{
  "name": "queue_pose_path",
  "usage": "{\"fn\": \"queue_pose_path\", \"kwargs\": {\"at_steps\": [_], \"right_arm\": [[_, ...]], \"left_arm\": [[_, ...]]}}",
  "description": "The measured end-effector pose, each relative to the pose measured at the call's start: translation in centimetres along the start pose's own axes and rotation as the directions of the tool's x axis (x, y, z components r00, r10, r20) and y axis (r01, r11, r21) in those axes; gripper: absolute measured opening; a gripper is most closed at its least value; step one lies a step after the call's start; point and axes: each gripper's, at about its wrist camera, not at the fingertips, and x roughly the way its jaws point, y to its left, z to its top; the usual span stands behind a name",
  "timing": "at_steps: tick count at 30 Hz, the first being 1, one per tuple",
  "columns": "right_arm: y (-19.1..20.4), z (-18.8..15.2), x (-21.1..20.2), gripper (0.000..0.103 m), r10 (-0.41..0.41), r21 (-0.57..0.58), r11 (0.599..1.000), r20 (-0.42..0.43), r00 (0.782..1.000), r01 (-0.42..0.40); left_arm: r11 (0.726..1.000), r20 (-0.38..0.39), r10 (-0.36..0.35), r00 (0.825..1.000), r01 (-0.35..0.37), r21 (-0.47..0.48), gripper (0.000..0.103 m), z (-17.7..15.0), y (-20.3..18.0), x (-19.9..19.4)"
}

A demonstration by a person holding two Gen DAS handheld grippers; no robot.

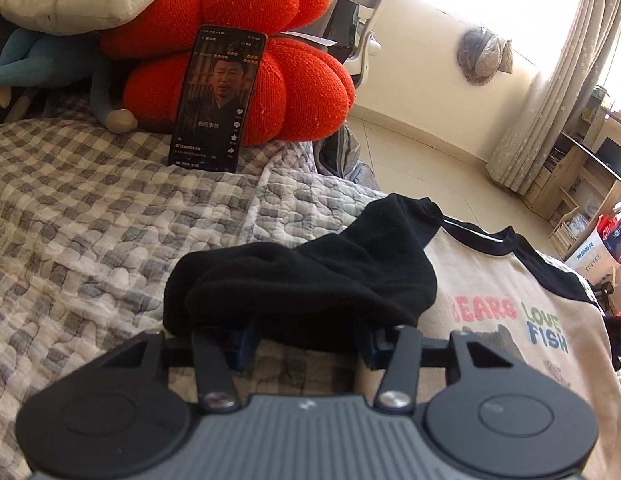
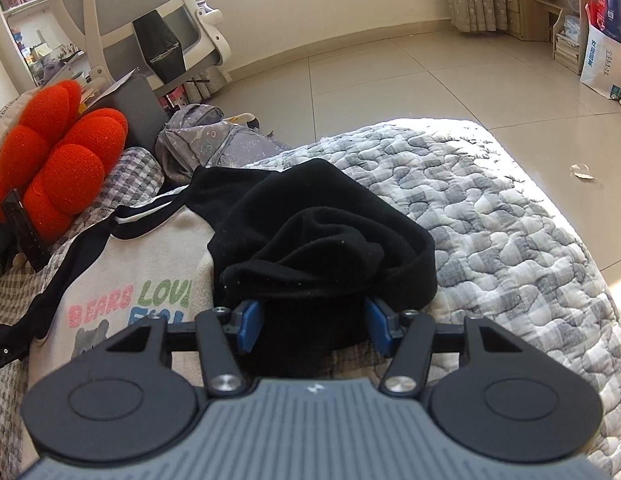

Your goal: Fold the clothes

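One sweatshirt [image 1: 522,292], cream with black sleeves and neckband, lies flat on the checked quilt [image 1: 90,216] of the bed; its printed front faces up. The left gripper [image 1: 310,350] sits over the garment's black sleeve [image 1: 310,276], which is bunched in a mound between and over the fingertips; the fabric hides the pads, so whether they press on it cannot be told. The right gripper [image 2: 314,326] stands at the other black sleeve [image 2: 330,248], likewise heaped; the cloth fills the gap between its two blue pads [image 2: 250,326], and the jaws stand partly apart; a firm grip cannot be confirmed. Both grippers point forward and downward toward the bed, one at each side of the printed chest. Counted: one sweatshirt, two sleeves, two grippers, one phone [image 1: 218,98] propped upright against one red cushion [image 1: 294,80].
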Motion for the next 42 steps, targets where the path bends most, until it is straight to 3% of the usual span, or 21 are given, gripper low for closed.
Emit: {"fn": "queue_pose_path", "kwargs": {"at_steps": [1,2,4,6,7,12,22,28,31,36,38,39,40,42], "right_arm": [[0.0,0.1,0.1,0.039,-0.013,0.000,1.000,0.013,1.000,0.013],[0.0,0.3,0.2,0.035,-0.025,0.000,1.000,0.026,0.999,0.025],[-0.1,0.4,0.4,0.018,-0.042,0.004,0.999,0.046,0.998,0.042],[-0.2,0.5,0.4,0.011,-0.061,-0.004,0.998,0.060,0.996,0.061],[-0.1,0.6,0.3,0.008,-0.067,-0.010,0.998,0.067,0.995,0.068],[0.3,1.3,-0.6,0.005,-0.124,-0.083,0.987,0.136,0.983,0.136],[-1.7,4.5,-1.7,0.004,-0.270,-0.083,0.950,0.266,0.925,0.301],[-3.1,5.5,-1.2,0.004,-0.353,-0.079,0.918,0.280,0.893,0.388],[-3.5,5.4,-1.3,0.006,-0.347,-0.078,0.922,0.269,0.898,0.380],[-3.4,4.8,-1.9,0.015,-0.288,-0.063,0.949,0.217,0.933,0.308],[-3.1,4.5,-2.1,0.024,-0.260,-0.060,0.959,0.196,0.946,0.276],[-2.9,4.4,-2.2,0.041,-0.247,-0.059,0.963,0.191,0.950,0.262],[-2.7,4.3,-2.3,0.051,-0.235,-0.061,0.966,0.189,0.953,0.250],[-2.4,4.1,-2.6,0.051,-0.213,-0.074,0.970,0.191,0.958,0.231]], "left_arm": [[1.000,0.012,0.013,1.000,-0.013,-0.003,0.044,0.2,0.1,0.2],[1.000,0.022,0.021,1.000,-0.021,-0.009,0.040,0.3,0.2,0.4],[0.999,0.038,0.046,0.998,-0.045,-0.018,0.026,0.6,0.3,0.6],[0.998,0.053,0.056,0.997,-0.054,-0.036,0.005,0.8,0.5,0.8],[0.997,0.063,0.061,0.996,-0.058,-0.047,0.001,0.9,0.6,0.8],[0.989,0.136,0.150,0.979,-0.148,-0.029,0.000,1.9,1.0,-0.1],[0.983,0.125,0.184,0.975,-0.180,-0.039,0.000,2.1,2.8,-0.8],[0.975,0.099,0.220,0.970,-0.214,-0.064,0.000,2.4,3.4,-0.5],[0.978,0.057,0.194,0.979,-0.189,-0.086,0.001,2.4,3.8,-0.4],[0.985,0.017,0.141,0.990,-0.138,-0.107,0.009,2.1,3.8,-1.0],[0.984,0.012,0.122,0.992,-0.120,-0.133,0.013,2.0,3.9,-1.5],[0.983,0.013,0.115,0.993,-0.112,-0.148,0.019,2.1,3.9,-1.8],[0.982,0.014,0.109,0.994,-0.105,-0.160,0.022,2.1,4.0,-2.1],[0.981,0.016,0.107,0.994,-0.103,-0.162,0.028,2.1,4.0,-2.6]]}}
